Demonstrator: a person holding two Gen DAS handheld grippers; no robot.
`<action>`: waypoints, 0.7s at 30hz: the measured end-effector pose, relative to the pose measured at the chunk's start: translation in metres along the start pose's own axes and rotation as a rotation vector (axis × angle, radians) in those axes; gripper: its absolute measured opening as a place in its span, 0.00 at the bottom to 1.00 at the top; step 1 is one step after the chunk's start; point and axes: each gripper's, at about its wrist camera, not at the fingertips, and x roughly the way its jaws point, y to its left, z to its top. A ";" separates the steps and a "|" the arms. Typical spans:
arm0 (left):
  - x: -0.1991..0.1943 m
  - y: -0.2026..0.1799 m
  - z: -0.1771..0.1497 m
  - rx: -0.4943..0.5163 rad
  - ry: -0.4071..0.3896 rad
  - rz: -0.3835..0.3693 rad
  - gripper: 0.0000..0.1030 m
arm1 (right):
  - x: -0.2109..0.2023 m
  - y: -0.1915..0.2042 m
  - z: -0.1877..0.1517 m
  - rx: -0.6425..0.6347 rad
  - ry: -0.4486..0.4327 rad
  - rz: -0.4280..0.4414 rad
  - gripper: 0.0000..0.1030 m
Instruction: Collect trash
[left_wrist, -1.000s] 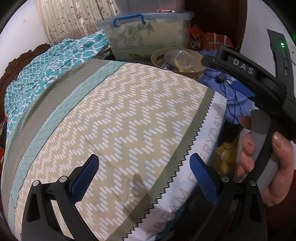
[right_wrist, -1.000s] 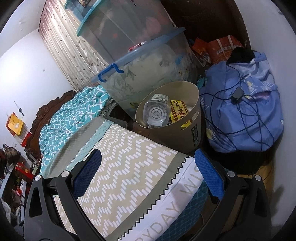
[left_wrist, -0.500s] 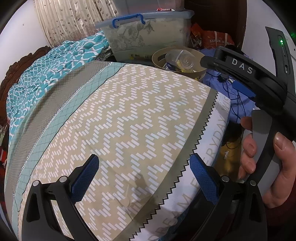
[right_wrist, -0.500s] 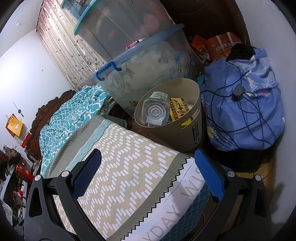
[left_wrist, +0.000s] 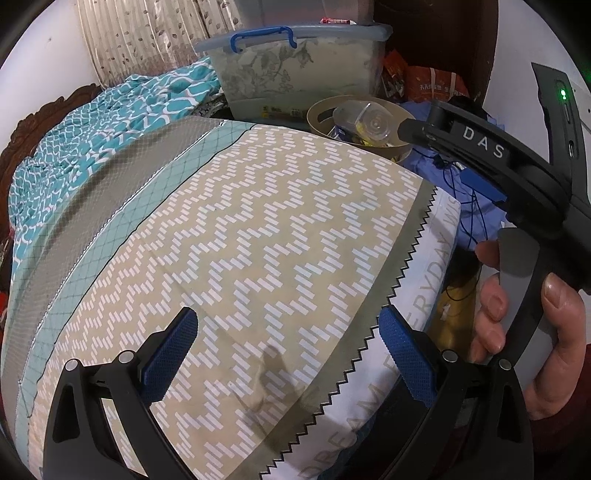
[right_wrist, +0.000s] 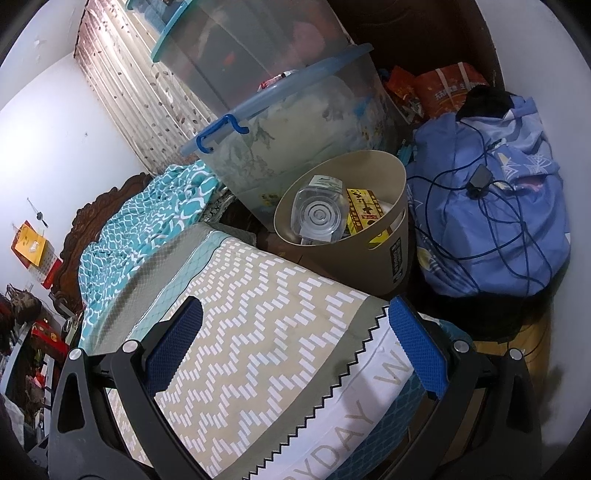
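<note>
A tan waste bin (right_wrist: 384, 258) stands on the floor past the bed's corner, also seen as the bin (left_wrist: 317, 116) in the left wrist view. Inside it lie a clear plastic bottle (right_wrist: 319, 216) and a yellow carton (right_wrist: 364, 205). My right gripper (right_wrist: 295, 343) hangs open over the bed's corner, short of the bin, with nothing between its blue pads. My left gripper (left_wrist: 288, 347) is open too, low over the zigzag bedcover (left_wrist: 258, 240), empty. In the left wrist view a hand (left_wrist: 532, 332) holds the right gripper's body (left_wrist: 480, 147) at the right.
Stacked clear storage boxes (right_wrist: 288, 110) with blue lids stand behind the bin. A blue cloth bundle (right_wrist: 491, 221) draped with cables sits right of it, orange bags (right_wrist: 443, 88) behind. A teal patterned blanket (left_wrist: 110, 122) lies on the bed toward a carved headboard.
Both views have shifted slightly: the bin sits a little higher and farther in the right wrist view. Both grippers stay open and empty.
</note>
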 end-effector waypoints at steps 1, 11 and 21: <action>-0.001 0.002 -0.001 -0.004 -0.002 0.000 0.92 | -0.001 0.001 0.000 -0.002 -0.001 0.000 0.97; -0.018 0.012 -0.009 -0.047 -0.038 0.004 0.92 | -0.015 0.020 -0.002 -0.043 -0.016 0.016 0.97; -0.030 0.023 -0.018 -0.086 -0.059 0.005 0.92 | -0.028 0.038 -0.006 -0.083 -0.034 0.026 0.97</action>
